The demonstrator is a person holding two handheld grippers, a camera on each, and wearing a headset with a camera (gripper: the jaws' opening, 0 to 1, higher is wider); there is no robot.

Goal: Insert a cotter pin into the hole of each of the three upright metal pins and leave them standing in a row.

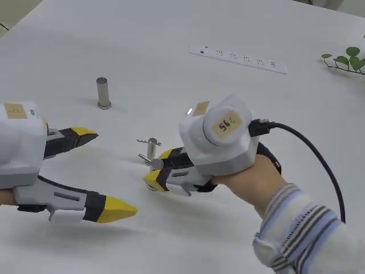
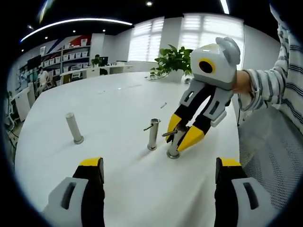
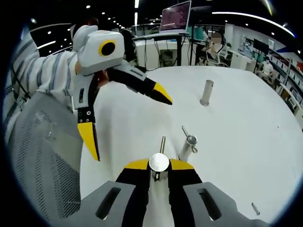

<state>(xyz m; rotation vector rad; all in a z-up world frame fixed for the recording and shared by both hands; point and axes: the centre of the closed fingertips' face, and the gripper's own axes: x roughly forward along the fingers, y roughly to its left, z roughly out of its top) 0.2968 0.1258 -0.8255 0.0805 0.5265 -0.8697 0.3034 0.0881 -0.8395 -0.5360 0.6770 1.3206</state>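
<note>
In the head view, on the matte white table (image 1: 171, 34), the left gripper (image 1: 105, 171) has its black, yellow-wedged jaws spread wide around nothing. The right gripper (image 1: 155, 176), held in a hand (image 1: 251, 180) with a striped cuff, is pinched narrow on the near pin (image 1: 157, 164), a dull grey steel cylinder with a thin wire cotter pin (image 1: 146, 160) jutting from its side. Just behind stands the middle pin (image 1: 151, 149), upright, a second cotter (image 1: 147, 141) crossing near its top. The bare pin (image 1: 102, 92) stands well apart – smooth, round, with a flared foot. A flat white power strip (image 1: 238, 59) lies beyond.

The left gripper view has its own tips far apart at the bottom, and ahead the right gripper's tapered yellow tips meet on the near pin (image 2: 173, 147), with the middle pin (image 2: 152, 135) beside it and the bare pin (image 2: 74, 127) off to the left.

The right gripper view has its jaws close on either side of the near pin's round top (image 3: 159, 162) – the cotter's wire pokes forward past it.
</note>
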